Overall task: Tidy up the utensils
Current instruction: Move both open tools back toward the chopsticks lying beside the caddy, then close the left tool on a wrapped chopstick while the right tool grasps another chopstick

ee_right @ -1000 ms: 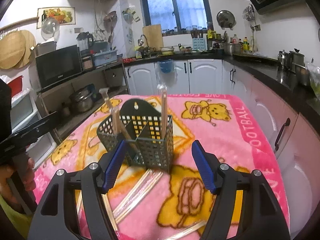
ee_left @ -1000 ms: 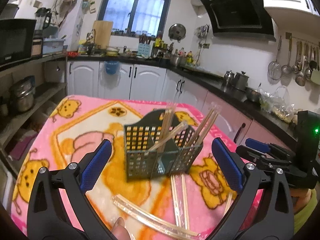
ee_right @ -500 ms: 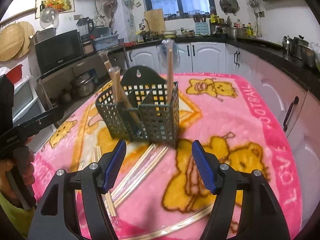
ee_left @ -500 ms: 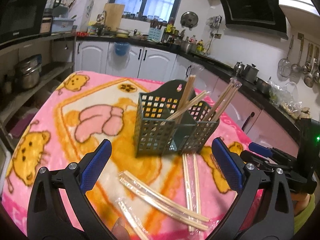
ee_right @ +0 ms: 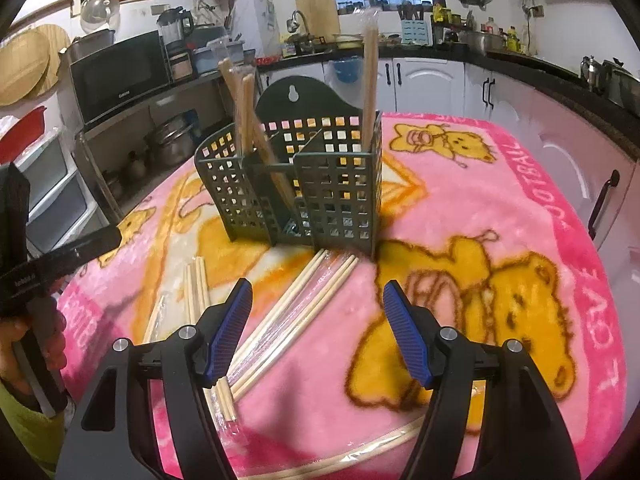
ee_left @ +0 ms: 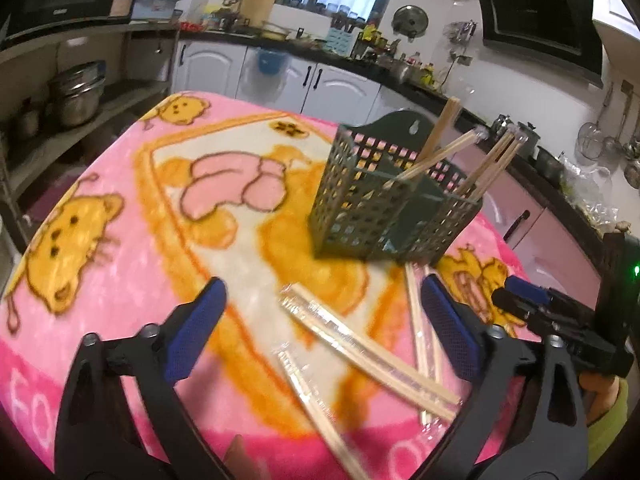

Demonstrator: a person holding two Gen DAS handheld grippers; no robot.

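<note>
Wrapped chopsticks (ee_right: 298,300) lie flat, pointing toward the caddy (ee_right: 296,188)

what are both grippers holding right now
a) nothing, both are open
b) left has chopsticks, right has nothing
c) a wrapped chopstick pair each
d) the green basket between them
a: the left gripper and the right gripper both stand wide open and empty above the wrapped chopsticks lying on the pink blanket, short of the green basket.
</note>
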